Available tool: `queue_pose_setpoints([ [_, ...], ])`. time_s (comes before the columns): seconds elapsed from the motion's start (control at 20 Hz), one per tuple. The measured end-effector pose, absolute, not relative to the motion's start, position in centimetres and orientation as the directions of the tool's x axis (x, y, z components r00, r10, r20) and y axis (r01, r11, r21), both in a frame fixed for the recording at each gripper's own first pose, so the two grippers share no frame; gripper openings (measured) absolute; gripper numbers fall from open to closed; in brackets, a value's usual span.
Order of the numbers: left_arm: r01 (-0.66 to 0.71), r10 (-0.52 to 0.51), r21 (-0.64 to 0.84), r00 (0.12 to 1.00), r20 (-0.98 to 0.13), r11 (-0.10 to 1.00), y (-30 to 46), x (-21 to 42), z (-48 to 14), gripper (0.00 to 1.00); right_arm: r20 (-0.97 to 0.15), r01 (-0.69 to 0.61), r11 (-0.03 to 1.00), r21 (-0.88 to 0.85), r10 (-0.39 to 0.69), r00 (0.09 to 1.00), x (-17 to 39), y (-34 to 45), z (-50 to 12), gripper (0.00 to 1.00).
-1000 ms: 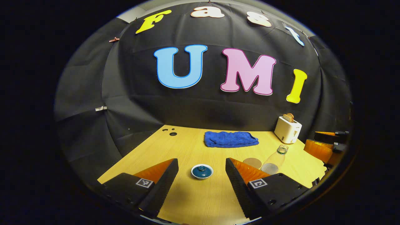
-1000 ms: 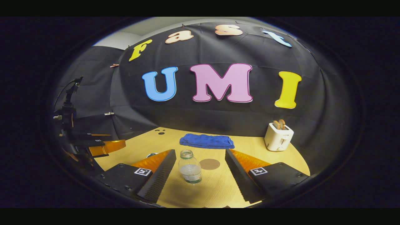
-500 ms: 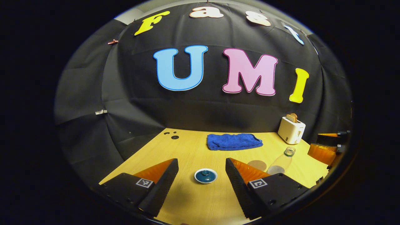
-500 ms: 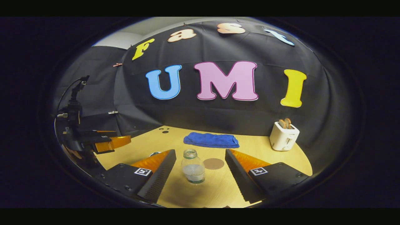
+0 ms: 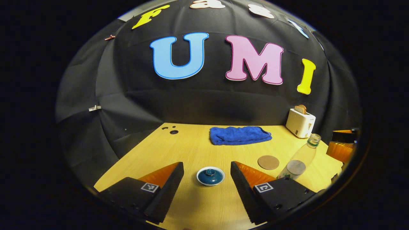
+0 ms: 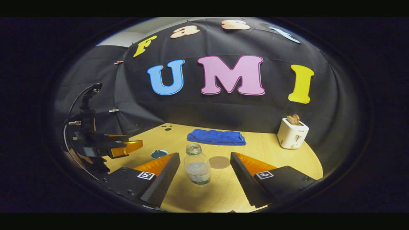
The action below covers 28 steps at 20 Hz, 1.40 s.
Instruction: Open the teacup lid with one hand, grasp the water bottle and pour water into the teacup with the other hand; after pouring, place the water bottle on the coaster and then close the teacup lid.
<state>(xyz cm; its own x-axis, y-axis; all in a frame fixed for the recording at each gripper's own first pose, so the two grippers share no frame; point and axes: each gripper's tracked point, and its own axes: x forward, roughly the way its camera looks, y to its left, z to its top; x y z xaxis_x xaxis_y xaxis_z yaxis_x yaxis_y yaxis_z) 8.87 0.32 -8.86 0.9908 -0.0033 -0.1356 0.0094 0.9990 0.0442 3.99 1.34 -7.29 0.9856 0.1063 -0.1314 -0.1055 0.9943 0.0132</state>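
Both grippers gaping: left gripper (image 5: 207,191) frames lidded teacup (image 5: 210,176) ahead; right gripper (image 6: 204,185) frames water bottle (image 6: 197,164)

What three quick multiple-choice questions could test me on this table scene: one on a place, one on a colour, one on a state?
1. Where is the coaster?
A. Under the toaster
B. Just behind the bottle
C. On the towel

2. What colour is the towel?
A. Blue
B. Red
C. White

3. How is the teacup?
A. Lid off
B. Tipped over
C. Lid on

Answers:
1 B: the right gripper view shows it on the table behind the bottle.
2 A: plainly blue.
3 C: the knobbed lid sits on top.
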Motion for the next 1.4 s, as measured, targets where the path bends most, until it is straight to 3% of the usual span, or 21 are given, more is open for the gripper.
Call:
queue_pose_setpoints([
  [0.25, 0.044, -0.033, 0.073, 0.99, -0.135, 0.996, 0.4, 12.9, -11.3, 0.87, -0.163, -0.084, 0.996, 0.023, 0.086, 0.983, 5.1, 1.3, -10.4, 0.98],
  [0.45, 0.079, -0.065, 0.093, 0.988, -0.142, 0.992, 0.1, 15.4, -13.4, 0.77, -0.191, -0.066, 0.997, 0.028, 0.07, 0.979, 5.4, 1.5, -13.1, 0.98],
  [0.95, 0.124, -0.1, 0.159, 0.983, -0.151, 0.979, -0.8, 17.4, -16.4, 0.65, -0.208, -0.051, 0.997, 0.049, 0.06, 0.976, 6.2, 2.2, -16.4, 0.98],
  [1.2, 0.116, -0.092, 0.141, 0.982, -0.168, 0.983, -0.2, 18.1, -17.3, 0.56, -0.21, -0.037, 0.995, 0.093, 0.056, 0.976, 6.5, 2.3, -17.2, 0.98],
  [1.25, 0.117, -0.094, 0.136, 0.982, -0.167, 0.984, -0.2, 18.1, -17.2, 0.49, -0.207, -0.038, 0.995, 0.09, 0.056, 0.977, 6.6, 2.4, -17.2, 0.99],
  [1.35, 0.122, -0.098, 0.143, 0.981, -0.167, 0.982, -0.3, 18.1, -17.3, 0.51, -0.196, -0.047, 0.995, 0.084, 0.063, 0.979, 6.6, 2.5, -17.0, 0.99],
  [1.4, 0.128, -0.101, 0.148, 0.98, -0.173, 0.981, -0.5, 18.2, -17.3, 0.42, -0.193, -0.05, 0.995, 0.082, 0.065, 0.979, 6.7, 2.6, -17.0, 1.0],
])
